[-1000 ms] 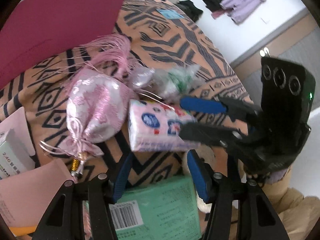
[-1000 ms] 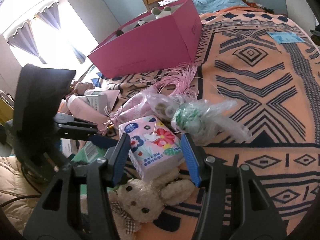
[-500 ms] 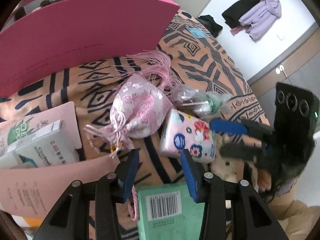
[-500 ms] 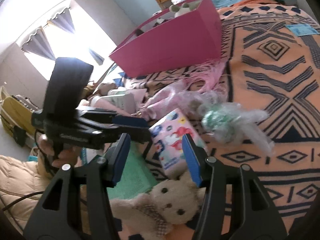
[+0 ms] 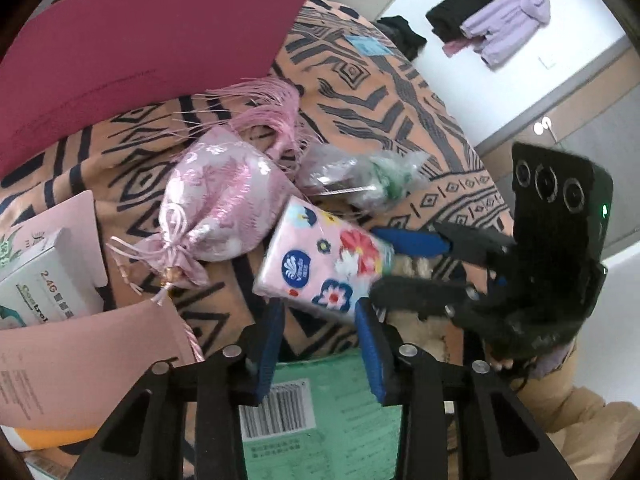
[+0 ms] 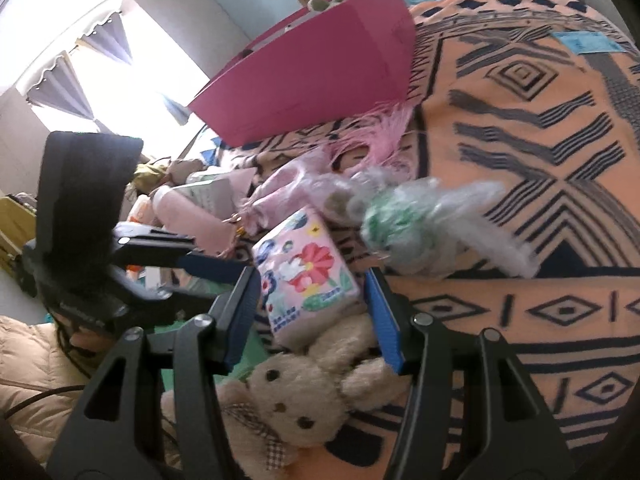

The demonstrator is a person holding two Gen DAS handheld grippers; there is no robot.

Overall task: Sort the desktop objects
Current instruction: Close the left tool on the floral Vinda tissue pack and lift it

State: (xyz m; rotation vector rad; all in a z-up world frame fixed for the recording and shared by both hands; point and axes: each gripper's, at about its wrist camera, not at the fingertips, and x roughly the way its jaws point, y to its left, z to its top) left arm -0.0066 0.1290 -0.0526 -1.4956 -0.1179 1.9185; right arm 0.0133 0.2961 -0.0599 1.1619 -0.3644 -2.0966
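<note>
Floral tissue pack (image 5: 320, 268) lies on the patterned bed (image 6: 520, 152), resting partly on a plush bunny (image 6: 288, 396). Right hand-held gripper (image 6: 316, 316) straddles the pack, jaws wide; contact cannot be confirmed. Left hand-held gripper (image 5: 320, 344), jaws closing and empty, sits just short of the pack. Pink satin pouch (image 5: 216, 208) touches the pack; crumpled plastic bag (image 5: 368, 180) lies just beyond.

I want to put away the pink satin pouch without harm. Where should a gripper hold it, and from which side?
Probably grip the pink satin pouch at its gathered neck, just above the knot, coming from above: it is narrowest there, while the body is wide and soft, and the tassel is loose.
</note>
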